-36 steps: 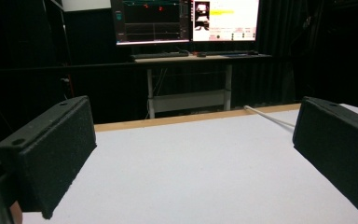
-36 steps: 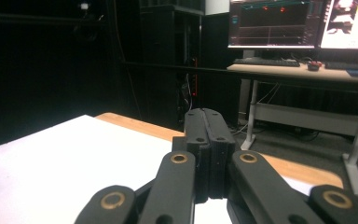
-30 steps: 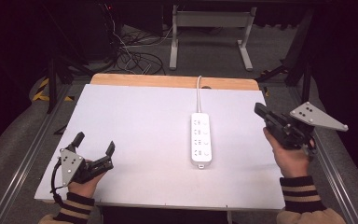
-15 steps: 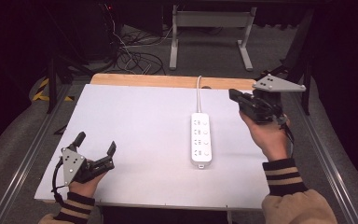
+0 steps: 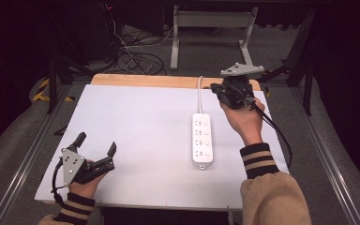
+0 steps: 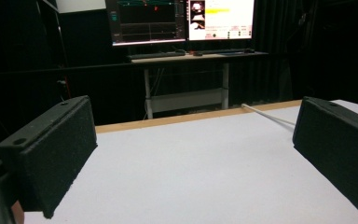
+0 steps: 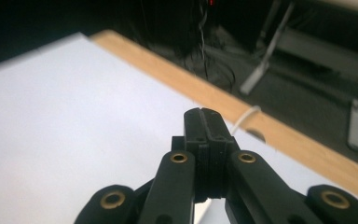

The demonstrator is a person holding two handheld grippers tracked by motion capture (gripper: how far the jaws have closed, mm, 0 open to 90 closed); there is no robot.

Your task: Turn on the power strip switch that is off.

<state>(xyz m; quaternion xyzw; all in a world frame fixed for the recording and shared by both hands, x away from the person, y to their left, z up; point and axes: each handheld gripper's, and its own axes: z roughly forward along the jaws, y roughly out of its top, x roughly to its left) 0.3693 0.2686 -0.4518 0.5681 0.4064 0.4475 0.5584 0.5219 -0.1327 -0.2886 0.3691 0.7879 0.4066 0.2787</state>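
Nearest the person, the left gripper [image 5: 96,161] rests at the front left corner of the bench [image 5: 136,126], its jaws spread wide with nothing between them. Farther in and to the right lies the white power strip [image 5: 202,138], flat on the bench's white top, long axis running away from the person, sockets up. I'd judge it a light, rigid plastic bar with a smooth, slightly slippery shell; gripping across its narrow width near the middle looks the safest hold. Its white cord [image 5: 199,93] is limp and would drag behind any lift. The right gripper [image 5: 220,92] hovers beyond the strip's far end, close beside the cord, jaws pressed together and holding nothing. The top is matt and bare, edged at the back by a wooden strip [image 5: 145,80]. Beyond, the room is dark: tangled floor cables [image 5: 136,58], a desk frame [image 5: 211,21], lit monitors [image 6: 182,21].
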